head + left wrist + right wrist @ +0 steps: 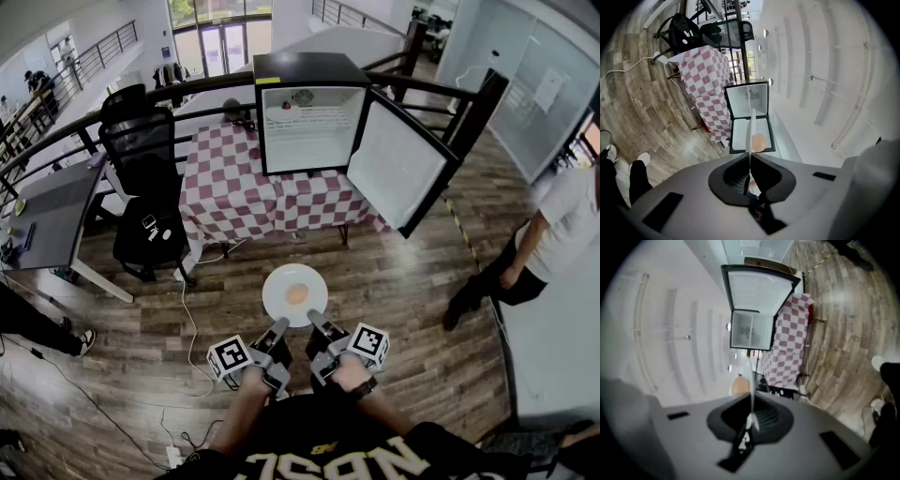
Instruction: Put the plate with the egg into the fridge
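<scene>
Head view: plate with egg held above the floor, well short of the open fridge. Left gripper and right gripper both clenched on its near rim. Risk: a tilt rolls the egg off; the thin-rim grip slips. Fridge interior indistinct. Gripper views show the plate only edge-on.
</scene>
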